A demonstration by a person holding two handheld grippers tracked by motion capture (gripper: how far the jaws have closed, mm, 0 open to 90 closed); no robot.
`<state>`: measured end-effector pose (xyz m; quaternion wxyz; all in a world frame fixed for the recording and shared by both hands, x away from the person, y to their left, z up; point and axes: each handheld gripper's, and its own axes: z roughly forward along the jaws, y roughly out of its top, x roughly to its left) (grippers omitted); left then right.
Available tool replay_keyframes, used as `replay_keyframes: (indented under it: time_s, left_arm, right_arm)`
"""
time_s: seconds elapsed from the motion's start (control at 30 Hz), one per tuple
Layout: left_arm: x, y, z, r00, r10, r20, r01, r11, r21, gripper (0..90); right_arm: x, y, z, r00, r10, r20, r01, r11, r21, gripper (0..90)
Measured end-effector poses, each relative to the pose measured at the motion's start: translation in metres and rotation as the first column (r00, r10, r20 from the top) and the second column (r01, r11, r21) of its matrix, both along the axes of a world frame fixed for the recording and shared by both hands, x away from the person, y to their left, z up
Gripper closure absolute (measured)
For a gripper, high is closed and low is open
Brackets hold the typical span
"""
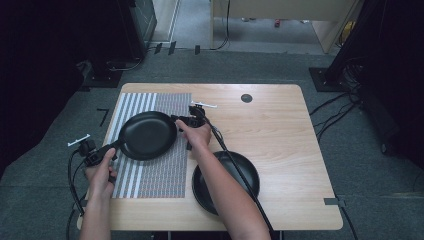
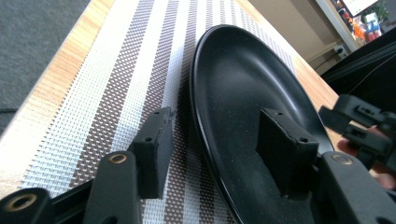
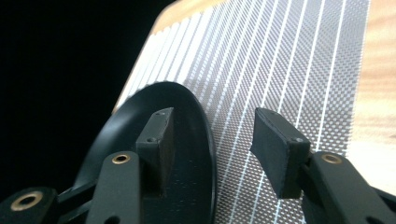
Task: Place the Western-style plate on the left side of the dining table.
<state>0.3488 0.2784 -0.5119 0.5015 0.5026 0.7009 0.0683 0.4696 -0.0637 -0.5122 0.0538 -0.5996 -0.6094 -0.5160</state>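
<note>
even overhead light, dark surroundings, soft shadows, near parts blurred.

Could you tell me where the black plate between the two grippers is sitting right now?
In the high view, the black plate lies on the striped placemat at the table's left, between the left gripper and right gripper.

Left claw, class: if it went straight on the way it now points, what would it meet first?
Probably the black plate: its rim already sits between the open left claw jaws, above the striped mat.
</note>
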Motion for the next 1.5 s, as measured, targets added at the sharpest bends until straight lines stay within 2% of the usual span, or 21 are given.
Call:
replay_keyframes:
  time_s: [0.1, 0.13, 0.17, 0.2, 0.23, 0.27, 0.33, 0.37, 0.5, 0.6, 0.63, 0.67, 0.8, 1.0, 1.1, 1.27, 1.37, 1.47, 1.5]
  left_arm:
    - [-0.003, -0.001, 0.003, 0.9999, -0.007, 0.013, 0.007, 0.9998, 0.017, 42.5]
    - [-0.006, -0.001, 0.006, 0.9997, -0.011, 0.023, 0.011, 0.9994, 0.033, 41.1]
    - [-0.006, -0.001, 0.006, 0.9997, -0.011, 0.023, 0.011, 0.9994, 0.033, 40.4]
    - [-0.008, -0.001, 0.008, 0.9995, -0.017, 0.026, 0.016, 0.9986, 0.050, 40.4]
    - [-0.010, -0.002, 0.009, 0.9995, -0.026, 0.018, 0.025, 0.9979, 0.060, 40.1]
    - [-0.011, -0.002, 0.010, 0.9992, -0.037, 0.014, 0.036, 0.9969, 0.070, 38.6]
    - [-0.014, -0.004, 0.012, 0.9984, -0.056, 0.010, 0.055, 0.9944, 0.090, 37.2]
    - [-0.014, -0.004, 0.012, 0.9984, -0.056, 0.010, 0.055, 0.9944, 0.090, 35.8]
    - [-0.021, -0.010, 0.018, 0.9970, -0.078, 0.006, 0.076, 0.9866, 0.145, 30.2]
    - [-0.026, -0.015, 0.020, 0.9954, -0.096, -0.005, 0.095, 0.9784, 0.183, 25.8]
    - [-0.026, -0.015, 0.020, 0.9954, -0.096, -0.005, 0.095, 0.9784, 0.183, 24.7]
    - [-0.030, -0.019, 0.020, 0.9933, -0.114, -0.015, 0.115, 0.9726, 0.202, 23.7]
    - [-0.039, -0.024, 0.018, 0.9909, -0.131, -0.031, 0.135, 0.9670, 0.216, 19.9]
    - [-0.054, -0.032, 0.021, 0.9915, -0.128, -0.023, 0.130, 0.9578, 0.257, 19.1]
    - [-0.061, -0.036, 0.024, 0.9944, -0.105, -0.012, 0.105, 0.9557, 0.275, 19.1]
    - [-0.071, -0.045, 0.027, 0.9958, -0.091, -0.015, 0.090, 0.9402, 0.329, 19.0]
    - [-0.078, -0.050, 0.025, 0.9964, -0.082, -0.021, 0.084, 0.9315, 0.354, 18.8]
    - [-0.084, -0.053, 0.023, 0.9976, -0.065, -0.023, 0.069, 0.9193, 0.388, 18.2]
    - [-0.084, -0.053, 0.023, 0.9976, -0.065, -0.023, 0.069, 0.9193, 0.388, 18.2]
  right_arm:
    - [-0.003, -0.003, 0.007, 0.9996, 0.008, 0.025, -0.009, 0.9998, 0.019, 47.0]
    - [-0.006, -0.006, 0.015, 0.9990, 0.016, 0.043, -0.018, 0.9989, 0.043, 42.8]
    - [-0.008, -0.007, 0.019, 0.9986, 0.020, 0.049, -0.022, 0.9985, 0.050, 40.4]
    - [-0.010, -0.007, 0.024, 0.9981, 0.025, 0.056, -0.028, 0.9984, 0.050, 39.0]
    - [-0.013, -0.007, 0.029, 0.9972, 0.022, 0.071, -0.024, 0.9992, 0.031, 38.9]
    - [-0.016, -0.007, 0.033, 0.9947, 0.040, 0.094, -0.039, 0.9992, -0.011, 37.6]
    - [-0.023, -0.006, 0.042, 0.9857, 0.082, 0.147, -0.068, 0.9929, -0.098, 35.9]
    - [-0.026, -0.006, 0.047, 0.9822, 0.087, 0.166, -0.067, 0.9900, -0.124, 35.8]
    - [-0.042, -0.013, 0.060, 0.9679, 0.118, 0.222, -0.083, 0.9838, -0.159, 34.6]
    - [-0.052, -0.022, 0.066, 0.9622, 0.135, 0.236, -0.100, 0.9826, -0.157, 32.0]
    - [-0.055, -0.025, 0.067, 0.9602, 0.140, 0.242, -0.103, 0.9818, -0.159, 32.0]
    - [-0.058, -0.028, 0.070, 0.9591, 0.144, 0.243, -0.105, 0.9805, -0.166, 31.2]
    - [-0.071, -0.039, 0.078, 0.9520, 0.160, 0.261, -0.112, 0.9752, -0.191, 29.3]
    - [-0.092, -0.057, 0.086, 0.9451, 0.173, 0.278, -0.109, 0.9670, -0.230, 24.9]
    - [-0.103, -0.065, 0.090, 0.9435, 0.178, 0.280, -0.111, 0.9648, -0.238, 23.2]
    - [-0.119, -0.084, 0.096, 0.9345, 0.171, 0.312, -0.086, 0.9599, -0.267, 22.2]
    - [-0.128, -0.098, 0.097, 0.9342, 0.159, 0.319, -0.072, 0.9606, -0.268, 22.3]
    - [-0.136, -0.113, 0.097, 0.9328, 0.153, 0.327, -0.062, 0.9604, -0.272, 22.3]
    - [-0.139, -0.118, 0.096, 0.9320, 0.151, 0.330, -0.058, 0.9600, -0.274, 22.2]
